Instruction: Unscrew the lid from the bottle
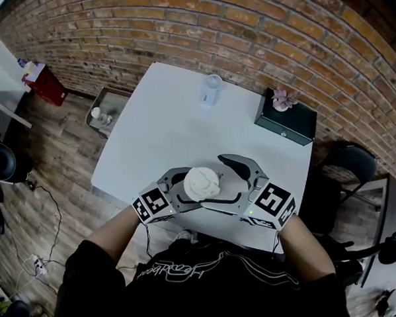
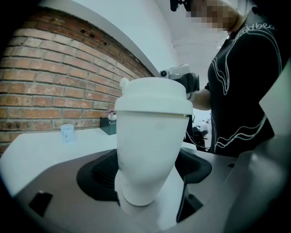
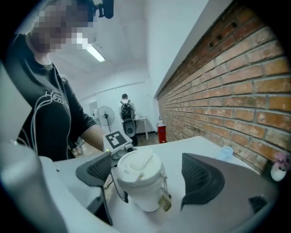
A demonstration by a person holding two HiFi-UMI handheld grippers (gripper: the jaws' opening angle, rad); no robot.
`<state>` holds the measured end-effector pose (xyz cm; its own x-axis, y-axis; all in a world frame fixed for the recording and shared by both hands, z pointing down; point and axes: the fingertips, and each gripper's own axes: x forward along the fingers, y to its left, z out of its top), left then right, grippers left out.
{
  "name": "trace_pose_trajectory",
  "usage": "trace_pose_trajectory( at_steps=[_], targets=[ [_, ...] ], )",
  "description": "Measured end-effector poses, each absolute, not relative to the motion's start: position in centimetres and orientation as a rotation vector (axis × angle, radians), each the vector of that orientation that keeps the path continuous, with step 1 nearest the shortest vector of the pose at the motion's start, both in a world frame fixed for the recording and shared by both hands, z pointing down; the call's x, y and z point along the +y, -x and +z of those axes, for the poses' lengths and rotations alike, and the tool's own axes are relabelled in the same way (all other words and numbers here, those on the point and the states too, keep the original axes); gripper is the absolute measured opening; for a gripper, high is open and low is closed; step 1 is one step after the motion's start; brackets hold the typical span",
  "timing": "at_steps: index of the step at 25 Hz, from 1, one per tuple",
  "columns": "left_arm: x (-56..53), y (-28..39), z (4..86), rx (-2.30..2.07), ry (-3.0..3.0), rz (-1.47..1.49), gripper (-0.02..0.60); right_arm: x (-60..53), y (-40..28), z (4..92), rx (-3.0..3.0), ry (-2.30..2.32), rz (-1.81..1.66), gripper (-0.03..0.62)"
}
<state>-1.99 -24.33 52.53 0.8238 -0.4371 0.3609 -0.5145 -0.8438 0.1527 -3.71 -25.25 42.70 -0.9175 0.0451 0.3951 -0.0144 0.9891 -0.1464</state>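
Note:
A white bottle (image 1: pixel 202 184) with a white lid (image 3: pixel 136 166) stands near the front edge of the white table (image 1: pixel 159 139). My left gripper (image 1: pixel 183 189) is shut on the bottle's narrow lower body (image 2: pixel 150 150), with a dark pad pressing on each side. My right gripper (image 1: pixel 218 181) is open. In the right gripper view its jaws stand wide on either side of the lid, and its pads (image 3: pixel 200 177) are clear of the lid. A small tag (image 3: pixel 163 202) hangs on the bottle's side.
A clear plastic cup (image 1: pixel 212 89) stands at the table's far edge. A dark green box (image 1: pixel 286 119) with a pink flower sits at the far right corner. A black chair (image 1: pixel 350 162) is on the right, and a bin (image 1: pixel 108 110) is on the floor at left.

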Motion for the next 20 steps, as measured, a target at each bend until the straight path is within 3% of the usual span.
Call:
trace_pose_trajectory(
  at_steps=[8, 20],
  targets=[
    [-24.7, 2.2, 52.6, -0.779, -2.751, 0.436, 0.4, -23.3, 2.2, 43.9, -2.69, -0.366, 0.31, 0.46],
    [-24.9, 2.0, 52.4, -0.792, -2.759, 0.409, 0.4, -24.5, 3.4, 45.3, -2.662, -0.757, 0.368, 0.378]
  ],
)
